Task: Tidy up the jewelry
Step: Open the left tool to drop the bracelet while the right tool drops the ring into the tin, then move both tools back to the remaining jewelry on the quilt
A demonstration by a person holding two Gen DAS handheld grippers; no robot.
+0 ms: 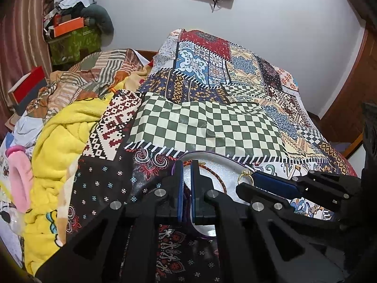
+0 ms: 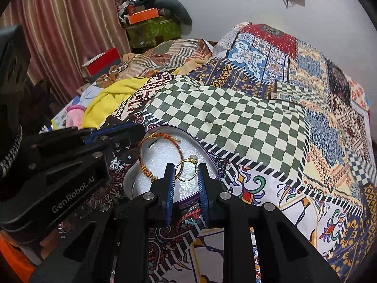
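Note:
An oval tin point(image 2: 213, 165) with a purple rim and white foam lining lies on the patchwork bedspread. A red-and-orange braided bracelet point(image 2: 160, 155) with gold beads rests on the foam. My right gripper point(image 2: 186, 166) is over the tin's near side, shut on a gold ring point(image 2: 182, 176) with a pale stone. The ring stands upright between the blue pads. From the left wrist view, the right gripper point(image 1: 249, 180) comes in from the right with the ring point(image 1: 245, 178) at its tip. My left gripper point(image 1: 187, 164) is closed on the tin's rim point(image 1: 212, 155) at its left edge.
The patchwork bedspread point(image 2: 235, 118) rises into a hump behind the tin. A yellow blanket point(image 1: 59, 141), a pink item point(image 1: 18, 179) and a red box point(image 1: 28, 85) lie to the left. Boxes point(image 2: 150, 26) are stacked in the far corner by striped curtains point(image 2: 70, 23).

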